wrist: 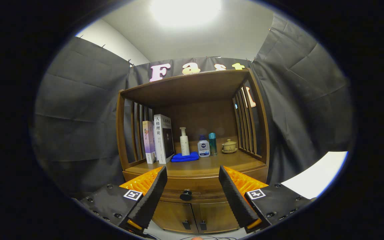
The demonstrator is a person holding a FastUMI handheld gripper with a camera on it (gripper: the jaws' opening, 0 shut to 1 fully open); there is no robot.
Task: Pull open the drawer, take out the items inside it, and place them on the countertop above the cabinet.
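The tool (192,173) is wide open. Its 2 black fingers (152,196) stand far apart and hold nothing. They touch nothing.

Ahead of the fingers stands a brown wooden cabinet (192,200). The drawer (192,190) is shut. Its round black knob (185,194) shows in the gap between the 2 fingers, a bit beyond them. What is inside the drawer cannot be seen. Below the drawer are 2 small doors (195,216) with dark handles.

Above the drawer is the worktop (218,163), beyond the fingertips. On it stand 2 books (158,140), upright, by the slats on one side. Next to them lies a folded blue cloth (185,156), and a white pump bottle (184,141) stands on it. Just beside the cloth is a small white bottle with a blue cap (203,146). A teal bottle (212,143) stands right by that one. A little cream pot with a lid (229,146) sits near the slats on the other side. A wooden shelf (188,85) covers the top.
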